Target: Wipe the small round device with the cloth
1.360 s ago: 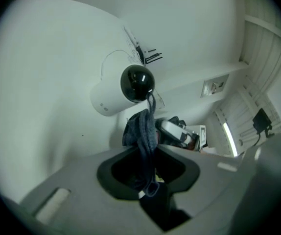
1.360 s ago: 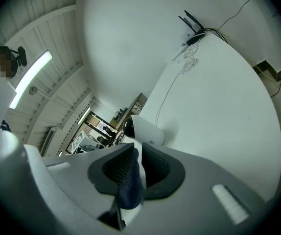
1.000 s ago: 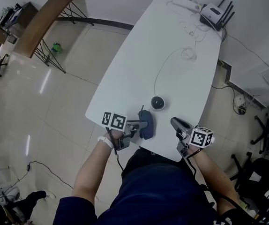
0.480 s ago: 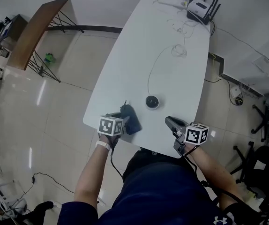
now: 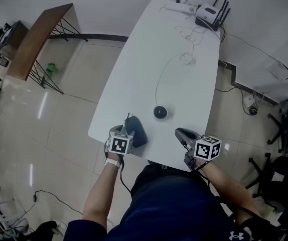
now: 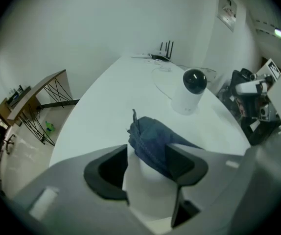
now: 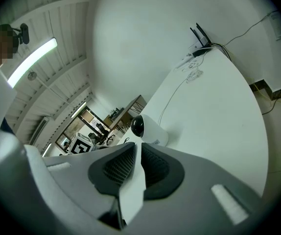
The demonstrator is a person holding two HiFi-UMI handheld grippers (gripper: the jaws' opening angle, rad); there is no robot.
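Observation:
The small round device, a white body with a black dome, stands near the white table's front edge. A crumpled dark blue cloth lies on the table to its left. My left gripper is at the cloth's near side. Its jaws are opening and stand wide, with the cloth lying loose between their tips and the device beyond. My right gripper hovers over the front edge to the right of the device. Its jaws are almost together with nothing between them.
A thin white cable runs from the device to the far end, where a router with antennas and a power strip sit. A wooden side table stands on the tiled floor at left. Office chairs are at right.
The left gripper has turned from lying across the cloth to pointing at it from the near side. Its jaws have opened and the cloth now rests a little further left of the device.

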